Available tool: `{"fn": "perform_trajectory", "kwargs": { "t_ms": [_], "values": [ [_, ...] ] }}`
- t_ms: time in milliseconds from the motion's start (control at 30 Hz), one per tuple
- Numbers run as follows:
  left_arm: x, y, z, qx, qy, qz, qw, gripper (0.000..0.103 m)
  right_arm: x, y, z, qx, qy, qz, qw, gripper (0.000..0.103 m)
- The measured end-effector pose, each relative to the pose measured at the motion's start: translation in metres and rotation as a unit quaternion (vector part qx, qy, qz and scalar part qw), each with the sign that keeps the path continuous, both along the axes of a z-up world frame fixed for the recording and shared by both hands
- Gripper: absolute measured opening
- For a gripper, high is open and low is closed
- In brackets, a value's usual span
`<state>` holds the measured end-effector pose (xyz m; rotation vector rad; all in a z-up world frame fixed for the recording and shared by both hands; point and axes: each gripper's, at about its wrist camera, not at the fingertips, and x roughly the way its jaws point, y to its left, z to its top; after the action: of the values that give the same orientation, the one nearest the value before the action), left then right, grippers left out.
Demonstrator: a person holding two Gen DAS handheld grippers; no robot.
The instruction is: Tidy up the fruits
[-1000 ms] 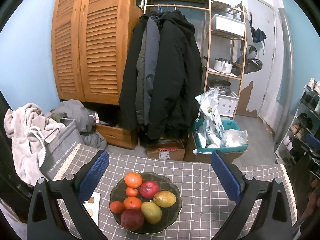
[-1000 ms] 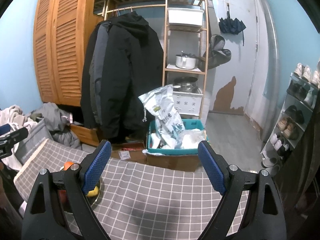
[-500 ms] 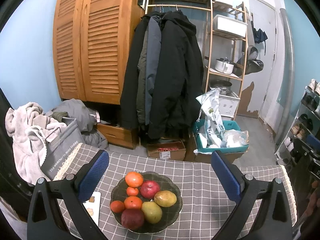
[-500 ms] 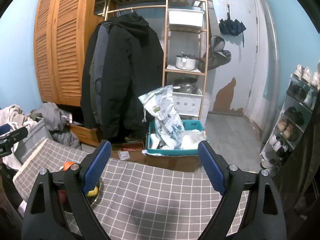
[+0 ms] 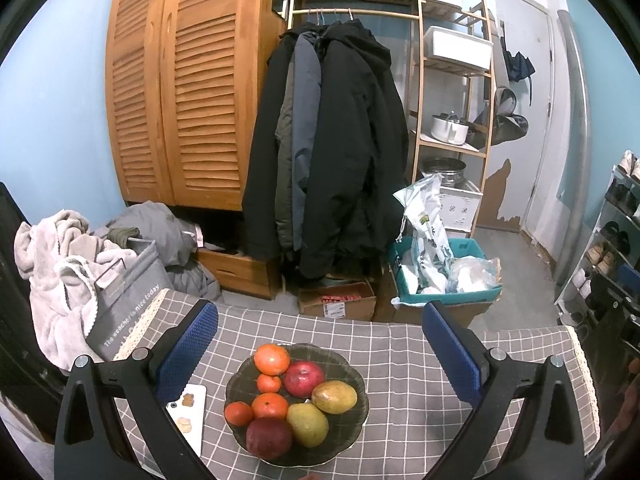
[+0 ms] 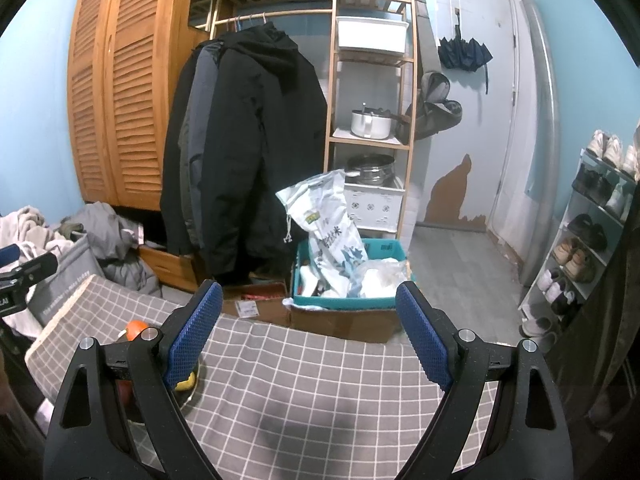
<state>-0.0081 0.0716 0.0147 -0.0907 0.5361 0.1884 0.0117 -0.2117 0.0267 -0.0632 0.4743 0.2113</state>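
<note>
Round glossy fruits [image 5: 298, 396] heaped in scalloped dark glass bowl [image 5: 352, 420], checked cloth [image 5: 400, 360].

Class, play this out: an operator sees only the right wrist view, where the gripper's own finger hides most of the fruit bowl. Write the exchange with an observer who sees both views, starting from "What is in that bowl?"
Operator: What is in that bowl?
Observer: In the left wrist view the dark glass bowl holds eight fruits: four orange ones, two red, two yellow-green.
Operator: Which fruit sits farthest from the camera?
Observer: The largest orange, at the bowl's far rim.
Operator: Anything beside the bowl?
Observer: A white tray with small snack pieces lies left of it on the checked cloth.
Operator: Is the left gripper holding anything?
Observer: No. The left gripper is open, its blue pads apart and empty.
</note>
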Motion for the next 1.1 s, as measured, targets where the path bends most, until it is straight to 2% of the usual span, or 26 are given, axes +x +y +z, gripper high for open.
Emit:
{"fn": "perform_trajectory", "kwargs": {
  "t_ms": [1100],
  "values": [
    [0.0007, 0.0004, -0.0002, -0.002, -0.001, -0.001, 1.0000, 0.103, -0.0008, -0.0039, 0.0003, -0.003, 0.001, 0.002, 1.000, 0.087]
  ]
}}
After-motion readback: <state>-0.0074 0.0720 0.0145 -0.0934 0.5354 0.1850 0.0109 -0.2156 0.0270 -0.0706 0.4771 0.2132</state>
